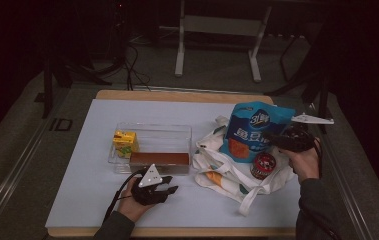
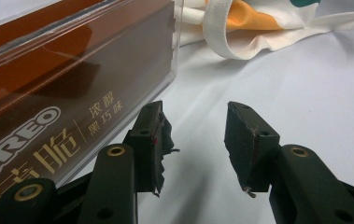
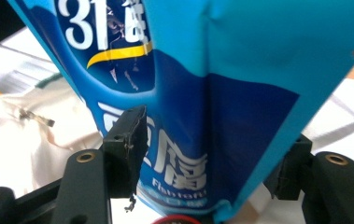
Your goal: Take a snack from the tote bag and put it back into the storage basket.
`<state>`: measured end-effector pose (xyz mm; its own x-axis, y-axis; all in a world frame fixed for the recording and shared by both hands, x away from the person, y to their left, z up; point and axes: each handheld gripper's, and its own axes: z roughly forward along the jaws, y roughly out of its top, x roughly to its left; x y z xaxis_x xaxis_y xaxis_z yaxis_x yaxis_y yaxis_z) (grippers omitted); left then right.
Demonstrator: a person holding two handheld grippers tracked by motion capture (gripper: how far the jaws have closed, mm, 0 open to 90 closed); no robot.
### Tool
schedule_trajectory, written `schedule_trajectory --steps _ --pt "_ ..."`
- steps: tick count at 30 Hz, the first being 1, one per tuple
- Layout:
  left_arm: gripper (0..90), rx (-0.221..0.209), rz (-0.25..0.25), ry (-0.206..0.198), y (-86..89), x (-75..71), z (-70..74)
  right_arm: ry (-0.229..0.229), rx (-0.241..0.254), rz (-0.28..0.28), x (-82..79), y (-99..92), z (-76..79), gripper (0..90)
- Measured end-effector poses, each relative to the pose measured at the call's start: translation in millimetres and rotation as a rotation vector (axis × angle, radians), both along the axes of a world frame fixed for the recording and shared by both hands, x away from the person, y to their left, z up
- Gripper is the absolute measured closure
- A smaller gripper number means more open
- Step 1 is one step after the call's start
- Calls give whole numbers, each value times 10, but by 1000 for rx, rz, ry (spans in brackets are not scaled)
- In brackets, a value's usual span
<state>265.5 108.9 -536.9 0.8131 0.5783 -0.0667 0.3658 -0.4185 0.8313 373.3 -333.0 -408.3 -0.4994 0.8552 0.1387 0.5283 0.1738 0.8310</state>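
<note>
My right gripper (image 1: 277, 141) is shut on a blue snack bag (image 1: 257, 127), held upright above a white tote bag (image 1: 227, 172) with orange and green prints. In the right gripper view the bag (image 3: 240, 70) sits between the two black jaws of the gripper (image 3: 212, 149), both pads against it. A red-lidded can (image 1: 263, 165) lies on the tote just below the bag. My left gripper (image 1: 169, 186) rests near the table's front, open and empty, just in front of a clear bin (image 1: 152, 129). Its jaws (image 2: 195, 121) stand apart over bare white surface.
The clear bin holds a brown Oreo box (image 1: 159, 159) along its near wall and a yellow juice carton (image 1: 125, 142) at its left. The Oreo box (image 2: 48, 93) is close on the left in the left gripper view. A tote strap (image 2: 240, 23) lies ahead.
</note>
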Motion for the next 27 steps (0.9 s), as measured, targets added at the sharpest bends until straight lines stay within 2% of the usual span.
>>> schedule_trajectory --steps 3,4,6,8,9,13,21,27 --pt "576 0 2 2 3 4 -1 4 3 16 23 27 -21 432" --pt "576 0 3 2 5 5 -1 7 17 45 34 60 -35 503" --pt "575 0 5 3 9 9 -2 6 23 55 36 76 -42 534" --pt "575 2 4 2 4 8 -5 -2 44 69 34 86 -44 619" --pt "575 5 3 2 0 6 -6 -1 66 79 31 82 -41 693" --pt "574 15 0 -1 -11 3 -9 -10 55 85 20 112 -46 785" --pt "572 20 2 -1 -16 0 -12 -26 82 79 0 116 -72 867" --pt "572 20 2 2 -12 5 -11 -32 99 81 -5 133 -57 883"
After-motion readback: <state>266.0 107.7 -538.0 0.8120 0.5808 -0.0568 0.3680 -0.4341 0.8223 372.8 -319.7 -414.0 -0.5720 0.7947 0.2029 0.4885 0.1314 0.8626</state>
